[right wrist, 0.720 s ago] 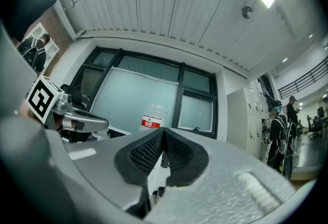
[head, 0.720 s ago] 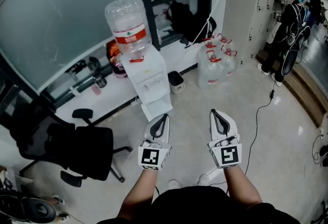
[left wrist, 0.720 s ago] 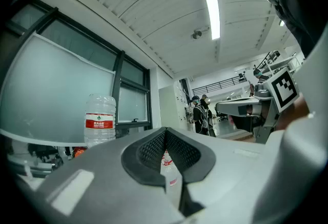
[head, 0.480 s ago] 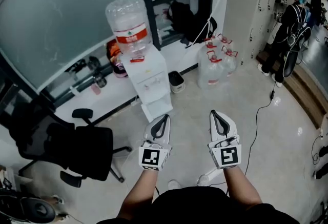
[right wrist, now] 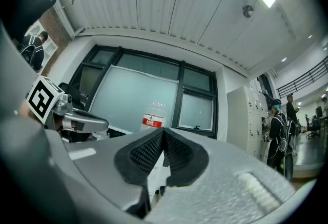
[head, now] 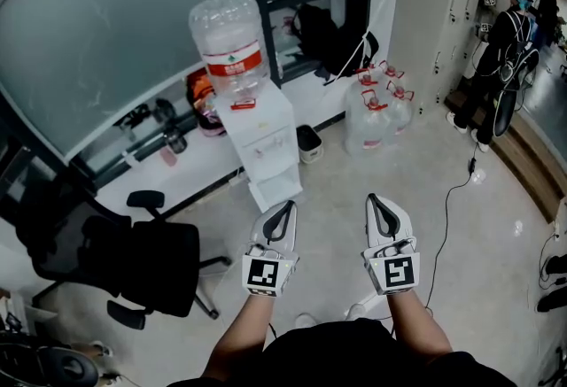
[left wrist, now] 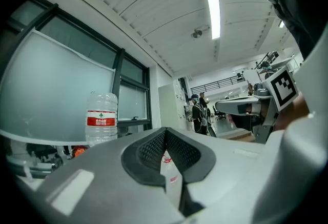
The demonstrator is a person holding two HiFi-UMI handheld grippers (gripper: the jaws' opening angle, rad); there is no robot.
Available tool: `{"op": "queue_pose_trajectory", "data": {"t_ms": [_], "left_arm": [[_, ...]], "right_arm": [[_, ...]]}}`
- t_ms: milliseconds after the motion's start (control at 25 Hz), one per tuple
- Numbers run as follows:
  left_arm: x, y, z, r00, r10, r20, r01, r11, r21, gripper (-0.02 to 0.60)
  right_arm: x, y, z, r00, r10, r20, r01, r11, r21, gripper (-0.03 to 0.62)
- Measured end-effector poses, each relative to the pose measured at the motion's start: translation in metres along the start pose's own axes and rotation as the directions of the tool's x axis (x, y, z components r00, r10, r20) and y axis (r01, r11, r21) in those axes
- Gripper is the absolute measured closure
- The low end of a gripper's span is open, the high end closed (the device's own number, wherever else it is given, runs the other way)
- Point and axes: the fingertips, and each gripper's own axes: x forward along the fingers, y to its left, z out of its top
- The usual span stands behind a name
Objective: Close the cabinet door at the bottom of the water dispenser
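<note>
1. Facing the water dispenser from well back; seeing it set against the low sill under the window, with the big bottle upended on top.
2. Searching for the cabinet door at the dispenser's foot: making out a white panel low on the front, seemingly jutting toward the floor, but failing at this range to tell how far open it is hanging.
3. Carrying the left gripper low and forward, with jaws pressed together on nothing; finding the same empty, closed pads in the left gripper view.
4. Carrying the right gripper alongside at like height, jaws likewise together and empty, pointing toward the dispenser.
5. Judging the task as not yet begun: touching nothing, standing well apart from the door, leaving the whole approach, the reach down and the push shut to be done.
6. Reading the open room: finding bare floor between the grippers and the dispenser, wide enough for a straight approach.
7. Marking the edges of that lane: keeping the office chair on the left, and the small bin and spare bottles just right of the dispenser.
8. Noting a floor cable trailing at the right, clear of the straight path.
9. Expecting, as a judgement only, to be pressing on the panel's free edge; being unable to tell the hinge side from here.
</note>
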Motion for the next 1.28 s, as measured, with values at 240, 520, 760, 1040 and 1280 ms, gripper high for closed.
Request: {"op": "queue_pose_trajectory", "data": {"t_ms": [240, 520, 760, 1040, 1280], "left_arm": [[-0.008, 0.013, -0.013, 1.0, -0.008, -0.03, 0.008, 1.0, -0.001, 0.565], [0.001, 0.023, -0.022, 0.999, -0.004, -0.05, 0.004, 1.0, -0.01, 0.565], [0.03, 0.028, -0.038, 0.996, 0.017, -0.09, -0.018, 1.0, -0.016, 0.565], [0.086, 0.029, -0.054, 0.991, 0.059, -0.118, -0.063, 0.998, -0.032, 0.565], [0.13, 0.026, -0.067, 0.983, 0.099, -0.154, -0.108, 0.993, -0.046, 0.565]], "right_arm": [[0.006, 0.014, -0.006, 1.0, -0.009, -0.015, 0.009, 1.0, -0.001, 0.591], [0.022, 0.017, -0.016, 1.0, 0.015, -0.018, -0.015, 1.0, -0.005, 0.591], [0.05, -0.004, -0.035, 0.998, 0.063, -0.029, -0.063, 0.998, -0.006, 0.591], [0.091, -0.046, -0.064, 0.99, 0.133, -0.054, -0.132, 0.991, 0.022, 0.591], [0.122, -0.086, -0.091, 0.981, 0.181, -0.073, -0.177, 0.982, 0.06, 0.591]]}}
